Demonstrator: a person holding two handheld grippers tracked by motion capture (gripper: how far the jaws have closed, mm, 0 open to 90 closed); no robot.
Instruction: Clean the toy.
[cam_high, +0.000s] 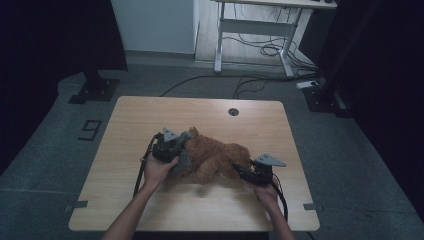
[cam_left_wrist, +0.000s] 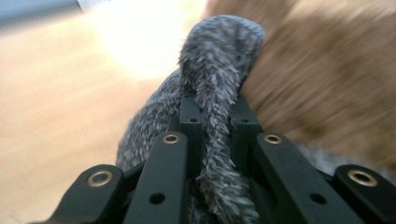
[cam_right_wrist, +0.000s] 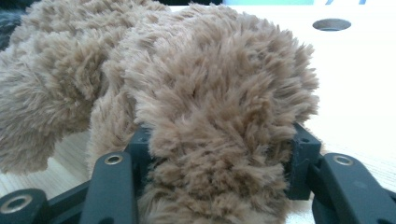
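Note:
A brown plush toy (cam_high: 217, 157) lies in the middle of the wooden table (cam_high: 150, 115). It has a grey fuzzy piece (cam_high: 183, 161) at its left end. My left gripper (cam_high: 183, 149) is at that end, and in the left gripper view my left gripper (cam_left_wrist: 215, 112) is shut on a fold of the grey fuzzy piece (cam_left_wrist: 219, 60), with brown fur to its right. My right gripper (cam_high: 241, 171) is at the toy's right end. In the right gripper view my right gripper (cam_right_wrist: 219, 140) is shut on a thick brown limb (cam_right_wrist: 215, 93) that bulges between the jaws.
A round cable hole (cam_high: 233, 111) sits near the table's far edge. Beyond the table, a white desk frame (cam_high: 255, 30) stands over loose cables on the floor. Black stand bases (cam_high: 95, 90) flank the table, and bare wood surrounds the toy.

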